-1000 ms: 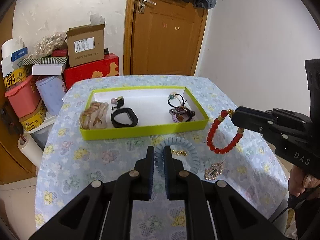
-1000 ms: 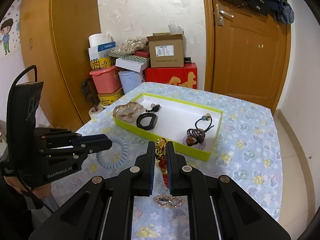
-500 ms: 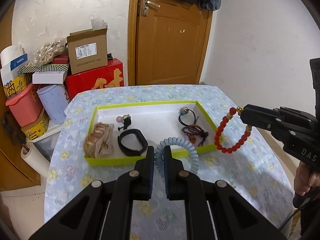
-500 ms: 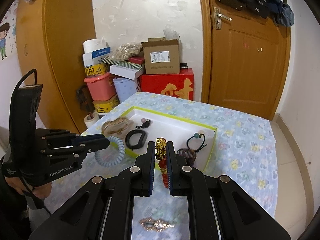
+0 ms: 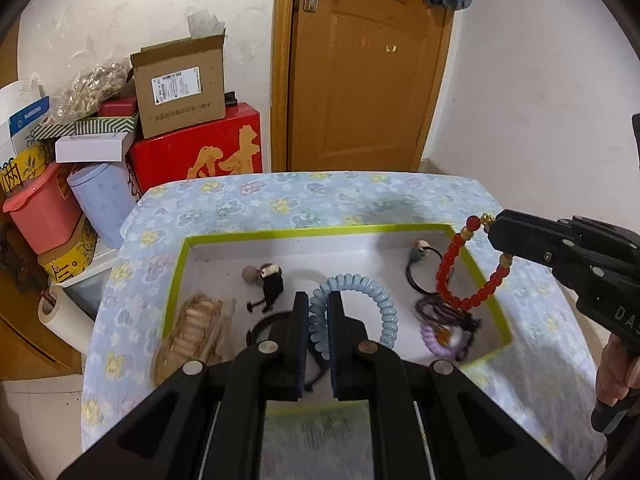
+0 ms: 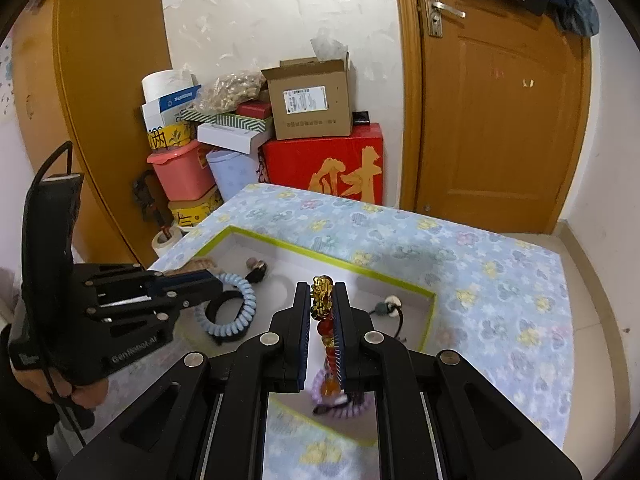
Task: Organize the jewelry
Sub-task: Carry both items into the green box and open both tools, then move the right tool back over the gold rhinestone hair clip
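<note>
A green-rimmed white tray (image 5: 312,233) (image 6: 384,279) sits on the floral tablecloth. My left gripper (image 5: 318,300) (image 6: 212,284) is shut on a light blue spiral hair tie (image 5: 360,304) (image 6: 236,314) and holds it above the tray's middle. My right gripper (image 6: 323,292) (image 5: 494,226) is shut on a red bead bracelet (image 5: 466,272) with a gold charm (image 6: 322,296), hanging over the tray's right side. In the tray lie a tan hair claw (image 5: 196,332), a black band (image 6: 224,308), a small black clip (image 5: 270,284), black hair ties (image 5: 420,272) and a purple tie (image 5: 440,340).
Stacked boxes, a red carton (image 5: 200,156), a pink bin (image 5: 40,208) and a blue bucket (image 5: 96,200) stand behind the table on the left. A wooden door (image 5: 368,64) is at the back. The table edge (image 5: 92,344) drops off on the left.
Both grippers have moved forward with their items and now hang over the tray; the tray looks closer and larger in both views. The brooch on the cloth has gone out of view.
</note>
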The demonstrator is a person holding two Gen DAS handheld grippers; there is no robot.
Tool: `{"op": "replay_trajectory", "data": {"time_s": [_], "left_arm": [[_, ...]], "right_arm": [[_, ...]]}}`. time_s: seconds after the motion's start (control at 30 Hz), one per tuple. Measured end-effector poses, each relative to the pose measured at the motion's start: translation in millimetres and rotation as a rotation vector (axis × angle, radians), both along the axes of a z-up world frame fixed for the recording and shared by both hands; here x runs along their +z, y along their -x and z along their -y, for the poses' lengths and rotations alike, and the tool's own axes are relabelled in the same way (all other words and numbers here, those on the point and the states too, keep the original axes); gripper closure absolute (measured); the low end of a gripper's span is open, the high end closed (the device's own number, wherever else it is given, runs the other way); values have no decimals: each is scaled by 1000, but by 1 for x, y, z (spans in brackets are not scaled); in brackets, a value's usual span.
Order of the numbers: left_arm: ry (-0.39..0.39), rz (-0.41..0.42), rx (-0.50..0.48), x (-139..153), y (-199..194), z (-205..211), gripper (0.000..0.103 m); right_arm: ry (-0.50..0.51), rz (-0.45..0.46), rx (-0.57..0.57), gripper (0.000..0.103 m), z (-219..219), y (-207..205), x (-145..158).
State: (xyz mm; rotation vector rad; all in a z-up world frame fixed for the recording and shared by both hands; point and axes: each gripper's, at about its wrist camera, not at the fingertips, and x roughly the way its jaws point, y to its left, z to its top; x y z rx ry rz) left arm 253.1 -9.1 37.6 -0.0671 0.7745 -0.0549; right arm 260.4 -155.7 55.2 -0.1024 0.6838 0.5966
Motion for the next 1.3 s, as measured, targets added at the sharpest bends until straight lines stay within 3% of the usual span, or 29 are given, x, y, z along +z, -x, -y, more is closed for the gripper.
{"op": "replay_trajectory", "data": {"time_s": [0.4,0.73,0.97,1.3], "left_arm": [[-7,-65,28,-33,-45,0,94],[-15,-114,13,-53,-59,5,93],[1,-113,21,-56,-61,5,92],[-7,-92,28,-44,-43,8,91]], "right_arm": [[12,-92,-25,93,-4,-51,-44],[25,-167,-39,92,4,-65,-71],[51,-181,-67,86,8,-67,-78],[43,-137,-88,80,18,-43,-60]]}}
